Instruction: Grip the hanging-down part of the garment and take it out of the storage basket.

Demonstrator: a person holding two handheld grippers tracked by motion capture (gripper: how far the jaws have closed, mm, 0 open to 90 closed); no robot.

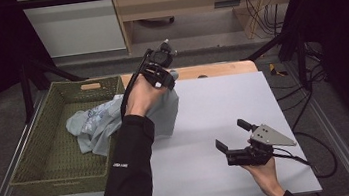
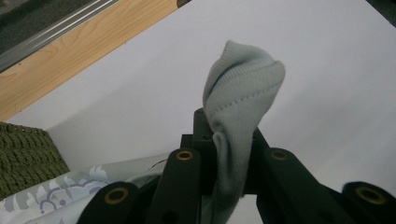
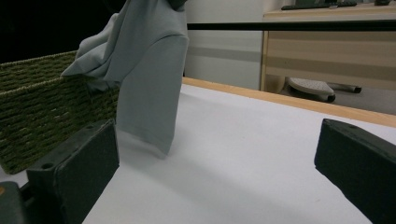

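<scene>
My left gripper (image 1: 167,76) is raised above the table's back left part and is shut on a pale grey-blue garment (image 1: 166,110). A ribbed hem of the garment (image 2: 240,93) sticks up out of the closed jaws. The cloth hangs from the jaws to the white table sheet (image 1: 224,107) and trails left into the green woven basket (image 1: 39,165), where a printed part (image 1: 90,123) lies. My right gripper (image 1: 234,136) is held low over the sheet near the front right, open, with nothing between its jaws. The hanging garment (image 3: 149,88) is ahead of it.
The basket stands on the table's left side. A wooden table edge (image 1: 209,69) runs along the back. Behind it are a wooden desk (image 3: 327,42) and cables on the floor (image 1: 262,11). Metal rails (image 1: 340,148) flank the table.
</scene>
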